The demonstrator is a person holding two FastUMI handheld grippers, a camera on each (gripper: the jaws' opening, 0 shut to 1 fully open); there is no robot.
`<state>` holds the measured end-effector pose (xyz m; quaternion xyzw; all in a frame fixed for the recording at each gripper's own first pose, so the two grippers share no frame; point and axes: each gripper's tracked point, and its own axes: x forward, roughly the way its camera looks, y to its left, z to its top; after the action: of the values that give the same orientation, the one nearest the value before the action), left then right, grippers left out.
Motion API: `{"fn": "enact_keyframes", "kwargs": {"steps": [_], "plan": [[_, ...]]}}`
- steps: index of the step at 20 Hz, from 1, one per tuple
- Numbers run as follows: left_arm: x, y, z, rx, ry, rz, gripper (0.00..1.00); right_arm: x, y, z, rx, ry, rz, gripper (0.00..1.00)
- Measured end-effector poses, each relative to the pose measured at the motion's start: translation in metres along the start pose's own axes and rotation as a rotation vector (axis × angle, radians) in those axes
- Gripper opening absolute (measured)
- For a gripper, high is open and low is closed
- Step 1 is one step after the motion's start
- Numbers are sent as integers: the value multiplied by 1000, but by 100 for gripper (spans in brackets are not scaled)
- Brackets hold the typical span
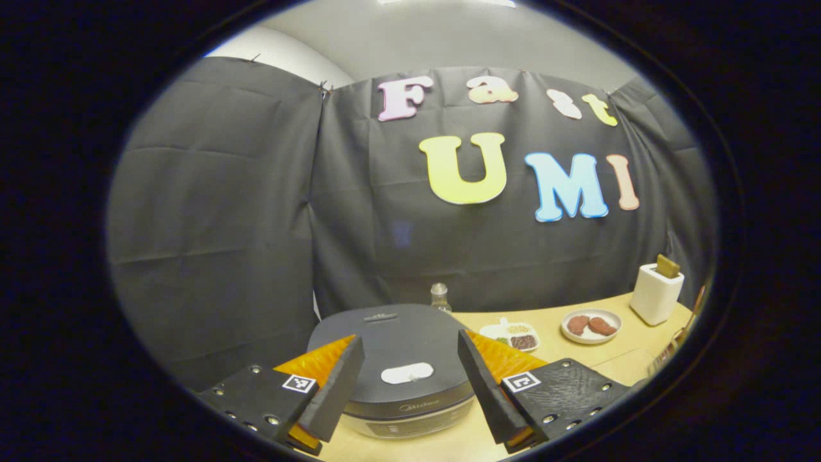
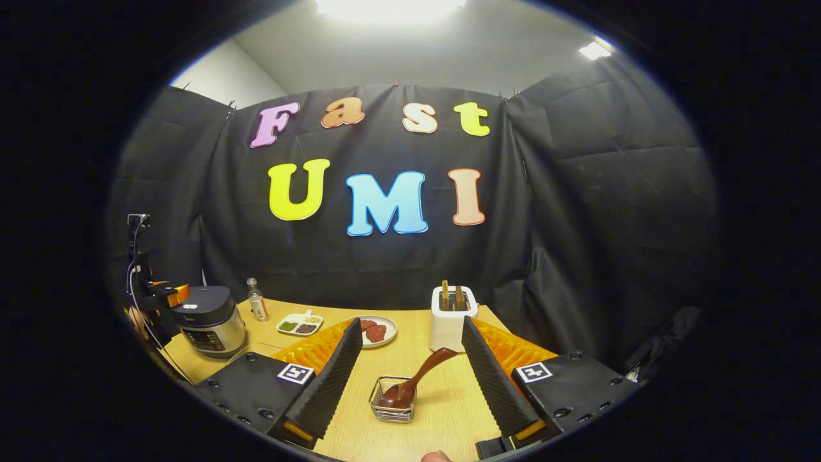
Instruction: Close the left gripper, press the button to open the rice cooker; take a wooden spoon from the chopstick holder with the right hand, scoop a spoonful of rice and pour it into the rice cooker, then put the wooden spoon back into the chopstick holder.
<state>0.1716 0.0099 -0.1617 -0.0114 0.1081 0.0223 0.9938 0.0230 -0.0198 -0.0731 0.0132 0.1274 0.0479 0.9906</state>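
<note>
Left gripper [image 1: 407, 378]: held low over the front of the rice cooker [image 1: 404, 359], fingers spread wide to either side of the lid and gripping nothing; apart from the cooker.
Right gripper [image 2: 407, 378]: level above the wooden table [image 2: 449, 410], fingers wide apart and empty, the chopstick holder between them farther on.
Rice cooker: dark lid down, pale oval button [image 1: 406, 373] on the lid between the left fingers; in the right gripper view it stands at the table's far left [image 2: 208, 321], with the other gripper's orange and black body just beside it.
Chopstick holder [image 2: 392, 401]: small clear wire-edged container, with the wooden spoon [image 2: 417, 378] in it, bowl down, handle leaning up to the right.
Divided dish [image 2: 299, 324]: white, with green and brown grains in its compartments.
Plate [image 2: 378, 330]: white, with reddish-brown pieces on it.
Toaster [image 2: 452, 317]: white, with brown slices standing in its slots, behind the spoon.
Bottle [image 2: 257, 300]: small, clear, near the cooker.
Bottom edge: a fingertip [image 2: 436, 457] of the person.
</note>
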Motion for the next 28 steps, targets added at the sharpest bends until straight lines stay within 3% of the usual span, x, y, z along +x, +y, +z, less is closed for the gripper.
{"fn": "enact_keyframes", "kwargs": {"steps": [4, 5, 6, 9, 15, 24, 25, 26, 28], "plan": [[-61, -12, 47, 5, -61, -5, 88, -4, 9, 16, -34, -52, 64, 98], [-77, -14, 56, 10, -77, -8, 88, -6, 11, 21, -57, -67, 76, 94], [-93, -18, 65, 15, -90, -16, 88, -8, 12, 25, -79, -79, 84, 99], [-133, -20, 85, 25, -113, -35, 88, -19, 26, 37, -85, -111, 114, 98], [-200, -13, 116, 30, -181, -85, 88, -44, 52, 44, -53, -150, 110, 98], [-237, -13, 117, -24, -176, -147, 88, -70, 63, 47, -19, -161, 75, 98], [-239, -12, 118, -27, -175, -151, 88, -70, 64, 47, -17, -163, 73, 94], [-239, -11, 119, -31, -178, -151, 88, -72, 64, 49, -16, -166, 72, 98], [-240, -12, 122, -38, -181, -155, 89, -73, 66, 51, -18, -170, 71, 98]]}}
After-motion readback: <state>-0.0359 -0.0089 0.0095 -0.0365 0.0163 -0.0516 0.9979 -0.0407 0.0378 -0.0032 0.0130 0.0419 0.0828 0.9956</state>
